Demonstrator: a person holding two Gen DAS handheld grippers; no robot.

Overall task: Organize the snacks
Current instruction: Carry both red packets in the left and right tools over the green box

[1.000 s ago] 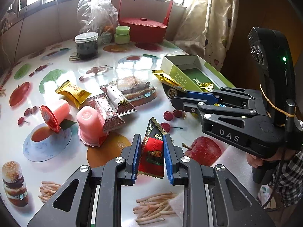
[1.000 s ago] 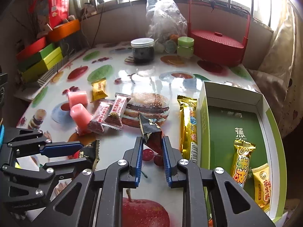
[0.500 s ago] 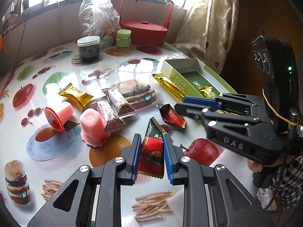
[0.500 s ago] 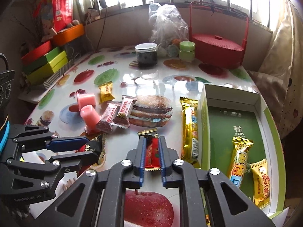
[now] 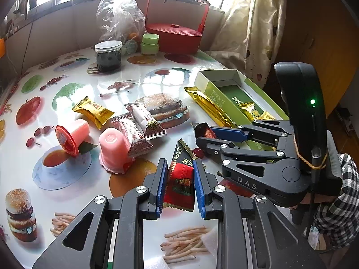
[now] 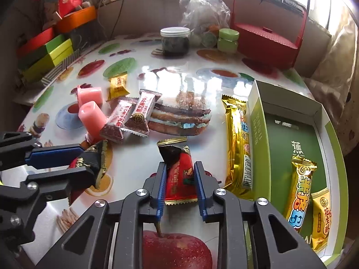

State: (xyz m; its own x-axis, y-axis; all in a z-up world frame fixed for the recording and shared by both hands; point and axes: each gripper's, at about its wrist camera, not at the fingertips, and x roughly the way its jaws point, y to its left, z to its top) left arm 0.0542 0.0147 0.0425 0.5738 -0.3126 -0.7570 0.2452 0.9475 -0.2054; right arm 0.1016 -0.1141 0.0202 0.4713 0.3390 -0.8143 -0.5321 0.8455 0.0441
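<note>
We count two tools. Our left tool (image 5: 180,187) is clamped narrow on a red-black snack packet (image 5: 181,177), lifted above the tabletop (image 5: 134,83). Our right tool (image 6: 180,187) grips a second red packet (image 6: 179,174), low over the tabletop near the green box (image 6: 289,134). In the box: two packets, one gold bar (image 6: 299,189) and one smaller yellow pack (image 6: 321,219). Beside the box lies one long gold packet (image 6: 237,143). Loose on the tabletop: two pink jelly cups (image 5: 112,150), two brown-white wrapped bars (image 5: 143,121), one yellow candy pack (image 5: 93,109). At the back: one dark jar (image 5: 108,55), one green jar (image 5: 149,43), one red basket (image 5: 175,33), one plastic bag (image 5: 119,18).
</note>
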